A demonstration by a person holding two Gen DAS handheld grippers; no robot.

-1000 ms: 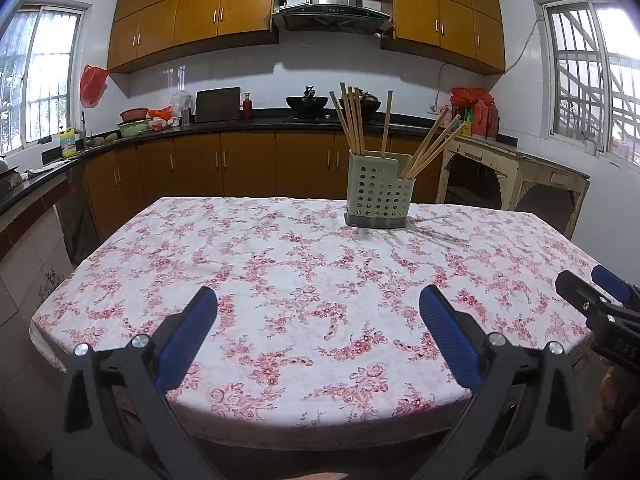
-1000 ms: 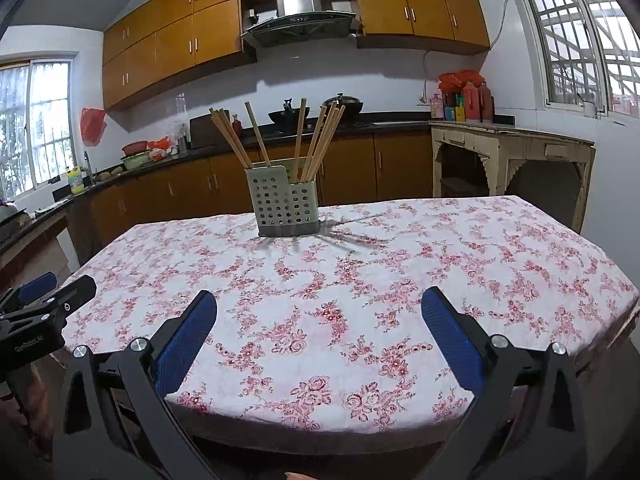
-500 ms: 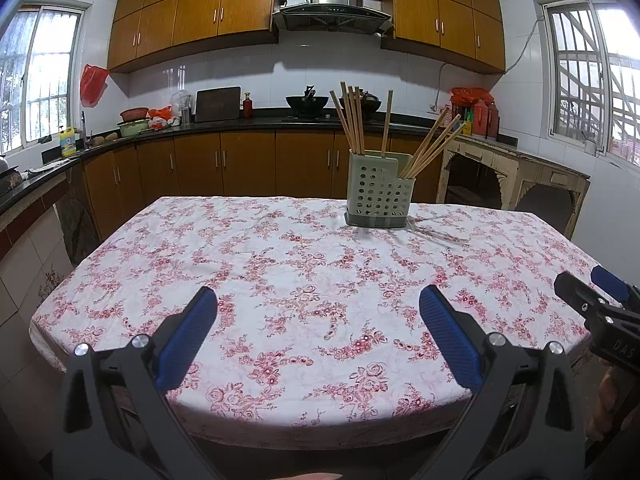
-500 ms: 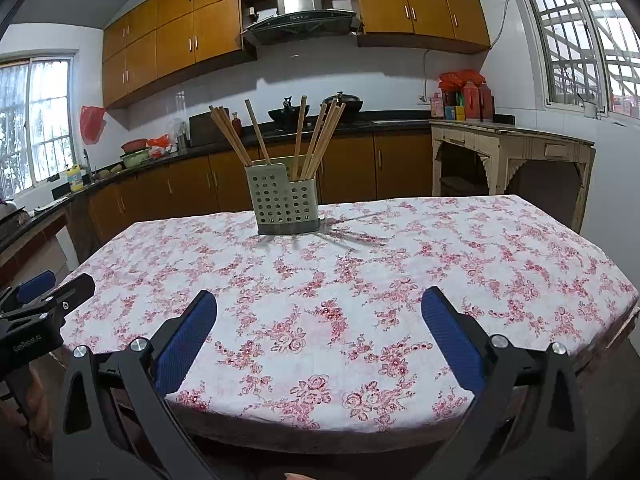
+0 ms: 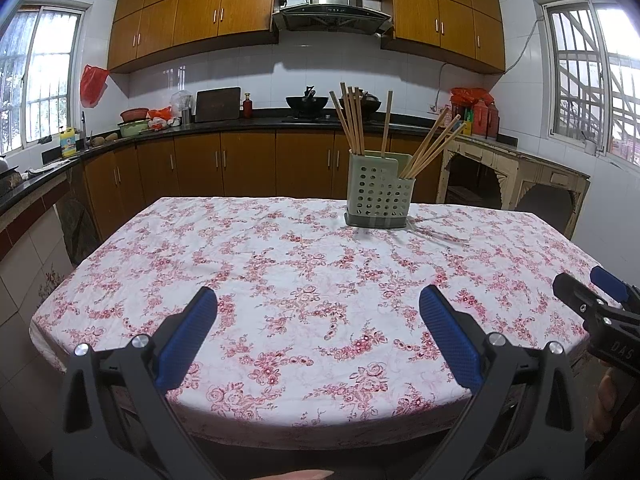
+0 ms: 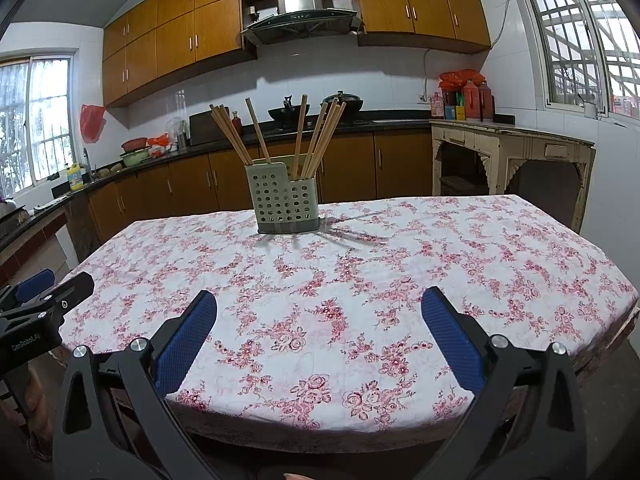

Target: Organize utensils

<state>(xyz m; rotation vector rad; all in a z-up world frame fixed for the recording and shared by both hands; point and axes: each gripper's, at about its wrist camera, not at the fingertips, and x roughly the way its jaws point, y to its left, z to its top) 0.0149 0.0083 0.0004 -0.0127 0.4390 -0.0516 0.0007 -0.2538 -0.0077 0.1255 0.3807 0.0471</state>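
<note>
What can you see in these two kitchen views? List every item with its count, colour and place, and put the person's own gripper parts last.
Utensil holder: one, pale green with holes, far side of the table.
Chopsticks: about ten, light wood, standing in the holder, leaning apart in two groups.
Tablecloth: one, white with red flowers, covering the table.
Woks: two, black, on the back counter.
Range hood: one, steel, above the woks.
Cabinets: brown wood, along the walls above and below the counter.
Side table: one, worn cream, right wall.
Red bottles: several, on the side table.
Left gripper: black with blue pads, open, over the near table edge.
Right gripper: black with blue pads, open, over the near table edge.
</note>
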